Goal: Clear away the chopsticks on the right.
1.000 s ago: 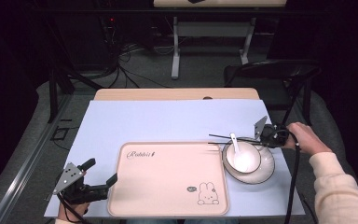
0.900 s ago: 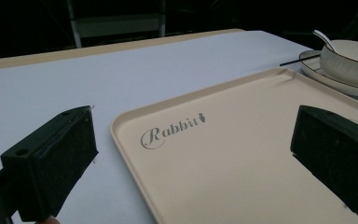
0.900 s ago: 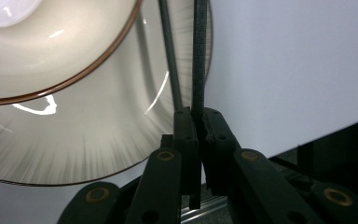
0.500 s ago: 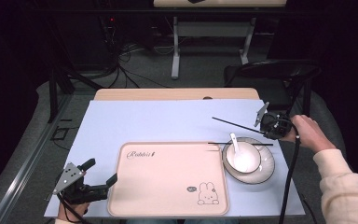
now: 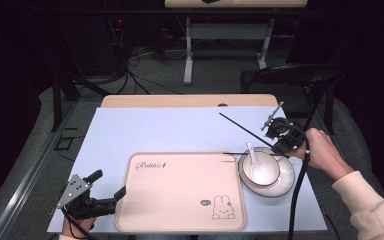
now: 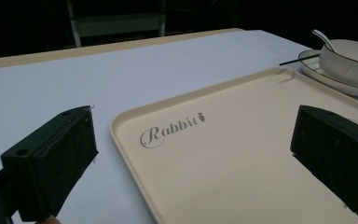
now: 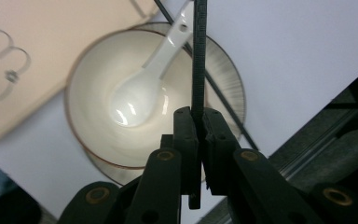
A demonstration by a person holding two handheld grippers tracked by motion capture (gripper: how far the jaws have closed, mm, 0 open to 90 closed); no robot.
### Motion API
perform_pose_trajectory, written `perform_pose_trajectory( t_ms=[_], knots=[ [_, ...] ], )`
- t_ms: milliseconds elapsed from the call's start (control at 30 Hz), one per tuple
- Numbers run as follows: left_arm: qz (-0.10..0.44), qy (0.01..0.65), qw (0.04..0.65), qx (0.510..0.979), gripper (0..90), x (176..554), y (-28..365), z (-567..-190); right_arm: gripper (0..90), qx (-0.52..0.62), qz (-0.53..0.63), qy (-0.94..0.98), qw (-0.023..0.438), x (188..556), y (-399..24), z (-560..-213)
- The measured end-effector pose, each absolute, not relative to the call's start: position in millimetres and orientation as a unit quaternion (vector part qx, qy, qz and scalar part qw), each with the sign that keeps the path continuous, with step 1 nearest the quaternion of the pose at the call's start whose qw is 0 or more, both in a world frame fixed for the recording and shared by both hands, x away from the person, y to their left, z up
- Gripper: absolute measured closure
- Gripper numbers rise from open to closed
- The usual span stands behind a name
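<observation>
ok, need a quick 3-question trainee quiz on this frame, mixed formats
1. True or false: the right tool is shut on a black chopstick lifted above the table.
2. Multiple choice: where is the second chopstick? A) across the plate's rim, tip over the tray B) inside the left tool C) on the floor
3. Fill in: the white spoon rests in the ____.

Key:
1. True; in the right gripper view the jaws pinch the stick.
2. A; it lies over the plate toward the tray, while the left tool is open and empty beside the tray's near left corner.
3. bowl
</observation>
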State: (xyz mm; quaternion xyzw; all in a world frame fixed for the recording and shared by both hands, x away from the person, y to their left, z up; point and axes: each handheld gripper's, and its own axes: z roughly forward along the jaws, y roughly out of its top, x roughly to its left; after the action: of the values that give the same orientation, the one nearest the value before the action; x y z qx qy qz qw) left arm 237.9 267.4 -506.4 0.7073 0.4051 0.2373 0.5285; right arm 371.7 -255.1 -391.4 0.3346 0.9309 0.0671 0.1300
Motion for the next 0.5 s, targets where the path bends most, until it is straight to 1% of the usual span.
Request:
perform_pose_trajectory(
  t_ms=[233,333,367,400,500],
  knots=[
    [0.236,0.405,0.53,0.707,0.0,238,268,-506,85.0,0.393,0.089,0.911,0.085,353,-227,-392],
    [0.237,0.404,0.529,0.708,0.0,237,268,-506,85.0,0.414,0.101,0.903,0.06,347,-218,-399],
    [0.237,0.404,0.529,0.708,0.0,237,268,-506,85.0,0.427,0.109,0.896,0.045,342,-213,-405],
    [0.237,0.404,0.529,0.707,0.0,237,268,-506,85.0,0.427,0.109,0.896,0.045,342,-213,-405],
    [0.235,0.404,0.53,0.707,0.0,237,268,-506,85.0,0.438,0.12,0.89,0.022,333,-205,-416]
  ],
)
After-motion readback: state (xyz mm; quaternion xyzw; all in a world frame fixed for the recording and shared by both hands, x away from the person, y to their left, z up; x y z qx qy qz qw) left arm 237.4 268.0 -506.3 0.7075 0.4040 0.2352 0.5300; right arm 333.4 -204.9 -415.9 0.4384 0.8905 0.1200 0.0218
